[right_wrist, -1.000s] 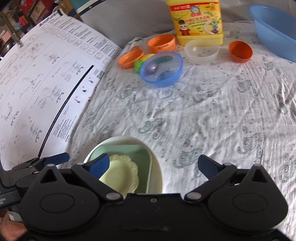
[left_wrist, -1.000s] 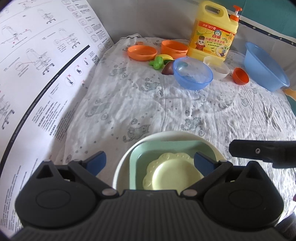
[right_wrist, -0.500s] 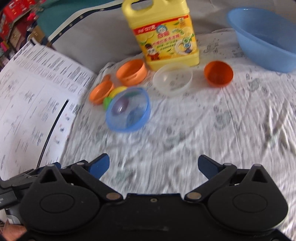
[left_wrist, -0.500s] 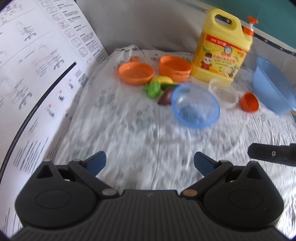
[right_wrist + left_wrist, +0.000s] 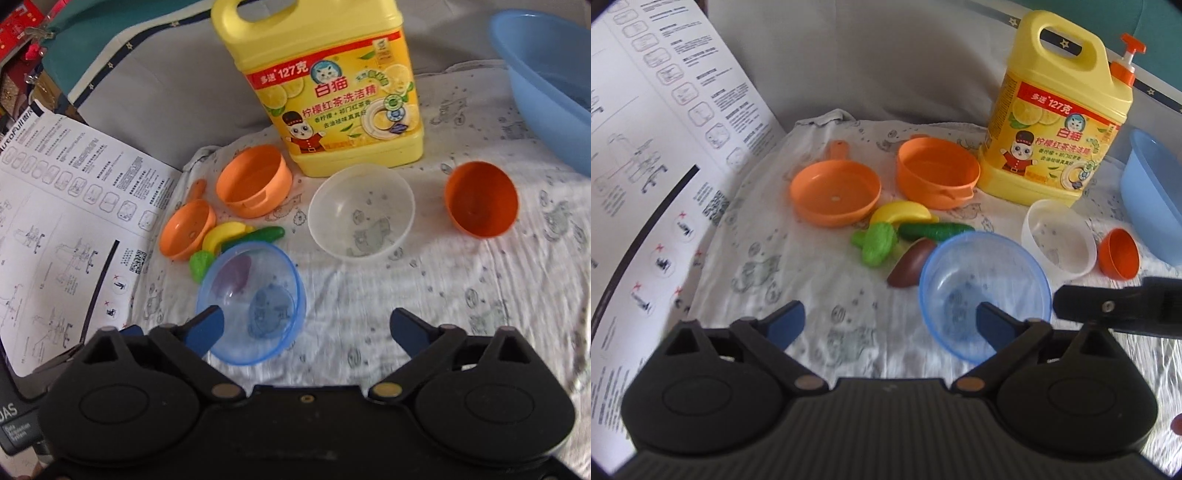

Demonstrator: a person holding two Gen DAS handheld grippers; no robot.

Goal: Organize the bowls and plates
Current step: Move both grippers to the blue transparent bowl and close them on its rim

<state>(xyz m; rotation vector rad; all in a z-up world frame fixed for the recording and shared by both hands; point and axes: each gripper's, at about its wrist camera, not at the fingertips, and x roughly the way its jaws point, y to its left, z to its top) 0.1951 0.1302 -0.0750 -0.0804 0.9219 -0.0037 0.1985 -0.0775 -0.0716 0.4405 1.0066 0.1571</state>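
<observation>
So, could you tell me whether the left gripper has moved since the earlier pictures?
Yes. The left gripper has advanced toward the yellow detergent jug, leaving the stacked plates behind; the blue bowl now lies by its right finger.

A yellow detergent jug (image 5: 325,81) stands ahead of the right gripper (image 5: 306,330), beyond the bowls. Its red band reads "多送 127克". Below, beside a cat's face, is the brand "白猫", then "柠檬红茶洗洁精". To the gripper's left lies a printed instruction sheet (image 5: 70,206) with a QR code and small diagrams; its top edge shows "AutoFull", the rest too small to read. At the lower left corner, a dark surface (image 5: 11,421) shows letters "DAS".
</observation>
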